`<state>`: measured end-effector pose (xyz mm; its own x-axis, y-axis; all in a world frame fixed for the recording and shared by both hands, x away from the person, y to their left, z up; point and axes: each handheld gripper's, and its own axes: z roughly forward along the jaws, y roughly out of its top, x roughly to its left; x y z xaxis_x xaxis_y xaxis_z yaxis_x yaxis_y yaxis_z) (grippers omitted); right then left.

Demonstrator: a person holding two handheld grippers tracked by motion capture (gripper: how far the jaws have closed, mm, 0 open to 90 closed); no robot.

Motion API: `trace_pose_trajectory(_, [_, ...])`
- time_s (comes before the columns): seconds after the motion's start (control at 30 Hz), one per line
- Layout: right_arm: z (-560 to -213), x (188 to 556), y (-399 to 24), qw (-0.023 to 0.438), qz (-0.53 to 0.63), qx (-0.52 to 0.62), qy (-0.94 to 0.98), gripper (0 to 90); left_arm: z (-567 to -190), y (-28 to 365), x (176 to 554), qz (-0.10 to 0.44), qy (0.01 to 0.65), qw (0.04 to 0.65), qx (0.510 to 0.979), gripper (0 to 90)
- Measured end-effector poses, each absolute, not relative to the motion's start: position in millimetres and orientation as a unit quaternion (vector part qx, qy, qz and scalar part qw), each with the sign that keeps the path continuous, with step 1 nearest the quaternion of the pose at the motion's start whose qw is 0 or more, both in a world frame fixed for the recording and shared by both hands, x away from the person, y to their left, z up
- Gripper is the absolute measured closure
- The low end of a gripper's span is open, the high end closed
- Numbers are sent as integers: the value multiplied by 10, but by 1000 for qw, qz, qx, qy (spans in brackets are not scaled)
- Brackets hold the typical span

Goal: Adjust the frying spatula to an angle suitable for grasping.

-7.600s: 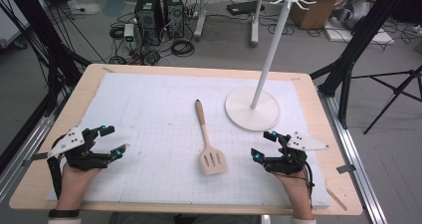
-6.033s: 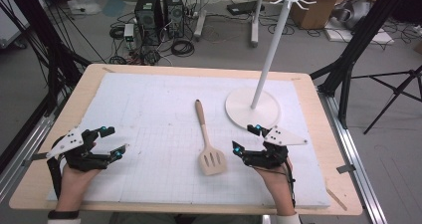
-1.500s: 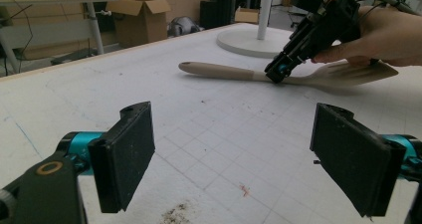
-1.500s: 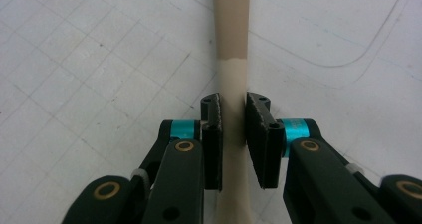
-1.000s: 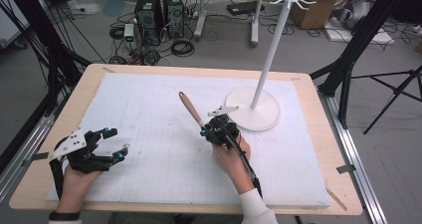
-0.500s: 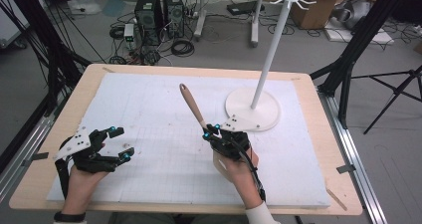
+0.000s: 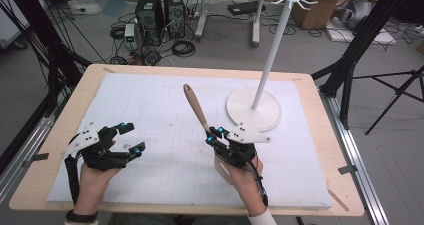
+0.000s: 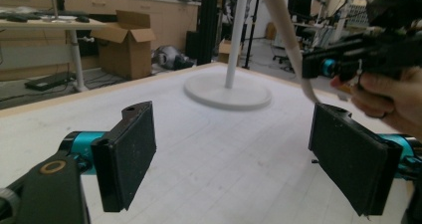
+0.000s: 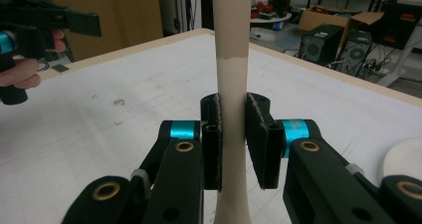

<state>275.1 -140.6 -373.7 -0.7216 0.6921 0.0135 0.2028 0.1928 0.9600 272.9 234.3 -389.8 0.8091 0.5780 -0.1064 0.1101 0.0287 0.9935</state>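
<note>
Right gripper (image 7: pixel 214 136) clamped on spatula (image 7: pixel 196 110), pads pressed on the neck just below the wooden handle, seen close in the right gripper view (image 9: pixel 233 134). Spatula lifted off the surface, handle tilted up and away toward the far left, blade end hidden under the hand. Held over the mat's middle, just near side of the stand base.

Left gripper (image 7: pixel 129 137) empty, jaws wide apart, hovering over the near-left part of the mat; pads (image 8: pixel 127 154) spread with bare mat between them. Well apart from the spatula.

White hook stand (image 7: pixel 270 55): round base on the mat's far right, thin pole rising, hooks at the top. Base near the right gripper, not touching. Pole and hooks well above the spatula handle, nothing between handle and stand.

Surface: white gridded mat (image 7: pixel 150 110) covering most of a light wooden table (image 7: pixel 85 80), wood border showing all round. A few faint marks on the mat in the right gripper view.

Room: grey floor, black PC towers (image 7: pixel 160 10) and loose cables beyond the far edge, cardboard boxes (image 7: pixel 320 5) far right, black frame legs and a tripod at the sides. Desk and open box visible in the left gripper view.
</note>
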Motion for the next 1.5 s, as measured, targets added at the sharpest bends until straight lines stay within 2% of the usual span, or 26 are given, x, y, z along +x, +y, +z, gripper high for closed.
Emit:
trace_pose_trajectory(0.13, [-3732, 2686, -1372, 228, 563, 289, 740, 777, -3761, 2102, 2760, 163, 242, 674, 679, 189])
trace_pose_trajectory(0.7, [-3725, 2529, -1304, 244, 581, 264, 730, 776, -3487, 1509, 2859, 138, 215, 686, 681, 189])
trace_pose_trajectory(1.5, [-3705, 2476, -1311, 259, 593, 259, 718, 776, -3403, 1271, 2952, 136, 231, 684, 679, 204])
